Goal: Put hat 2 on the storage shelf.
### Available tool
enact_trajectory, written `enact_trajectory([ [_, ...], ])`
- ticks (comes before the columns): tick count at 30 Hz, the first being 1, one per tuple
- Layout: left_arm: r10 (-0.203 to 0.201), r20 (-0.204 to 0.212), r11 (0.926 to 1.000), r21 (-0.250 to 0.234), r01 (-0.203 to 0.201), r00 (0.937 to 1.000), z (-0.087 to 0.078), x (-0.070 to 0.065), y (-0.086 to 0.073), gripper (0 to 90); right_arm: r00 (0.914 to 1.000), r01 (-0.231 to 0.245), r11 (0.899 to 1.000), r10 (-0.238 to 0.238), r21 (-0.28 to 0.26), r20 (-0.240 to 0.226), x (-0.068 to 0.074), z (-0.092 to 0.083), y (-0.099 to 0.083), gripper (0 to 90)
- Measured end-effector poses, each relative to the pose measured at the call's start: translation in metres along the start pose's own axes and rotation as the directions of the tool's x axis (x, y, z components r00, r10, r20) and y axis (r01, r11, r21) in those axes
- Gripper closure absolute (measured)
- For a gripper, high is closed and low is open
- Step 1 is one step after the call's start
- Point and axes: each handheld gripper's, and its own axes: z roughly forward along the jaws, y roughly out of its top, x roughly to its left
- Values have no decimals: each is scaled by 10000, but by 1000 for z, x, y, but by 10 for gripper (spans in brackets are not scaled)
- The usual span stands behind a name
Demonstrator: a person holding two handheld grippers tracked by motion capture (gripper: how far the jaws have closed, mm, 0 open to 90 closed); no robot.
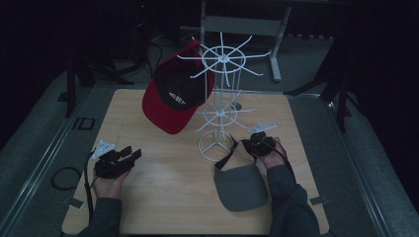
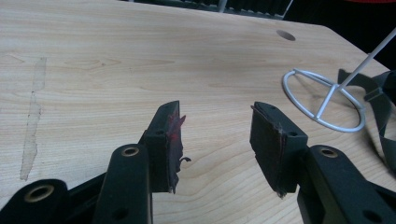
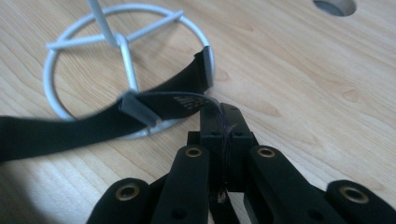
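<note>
red-and-black cap (image 1: 170, 98) already hangs upper left on white wire rack (image 1: 220, 106); grey visor (image 1: 240, 186) still flat lower right, right gripper (image 3: 223, 114) jaws pinching its black strap (image 3: 177, 105), left gripper (image 2: 217, 140) jaws spread, empty.

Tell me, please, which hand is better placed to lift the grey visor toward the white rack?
Right: the right gripper is shut on the visor's black strap beside the rack base. The left gripper sits open, apart.

visor (image 1: 240, 186): grey, black strap (image 3: 140, 109) | cap (image 1: 170, 101): red with black front, white lettering | rack (image 1: 221, 94): white wire | table (image 1: 163, 177): light wood grain | grippers: black
</note>
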Motion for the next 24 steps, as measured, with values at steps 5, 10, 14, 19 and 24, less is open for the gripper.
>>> enact_trajectory([
  [5, -2, -8, 10000, -16, 2, 10000, -1, 0, 0, 538, 9998, -208, 9981, 212, -587, 63, -3, -15, 0, 894],
  [10, 5, -12, 10000, -3, -5, 10000, 0, 0, 0, 538, 9991, -395, 9898, 416, -1369, 125, -4, -36, -1, 895],
  [14, 34, 6, 10000, 19, -34, 10000, 1, -1, 0, 538, 9985, -474, 9803, 519, -1915, 185, -7, -53, 2, 896],
  [19, 87, -3, 9999, 52, -87, 10000, 1, -2, 0, 538, 9980, -528, 9709, 591, -2336, 201, -9, -70, 7, 897],
  [24, 319, -87, 9994, 155, -318, 9995, 2, -4, -2, 536, 9983, -422, 9621, 515, -2694, 275, -11, -86, 15, 897],
])
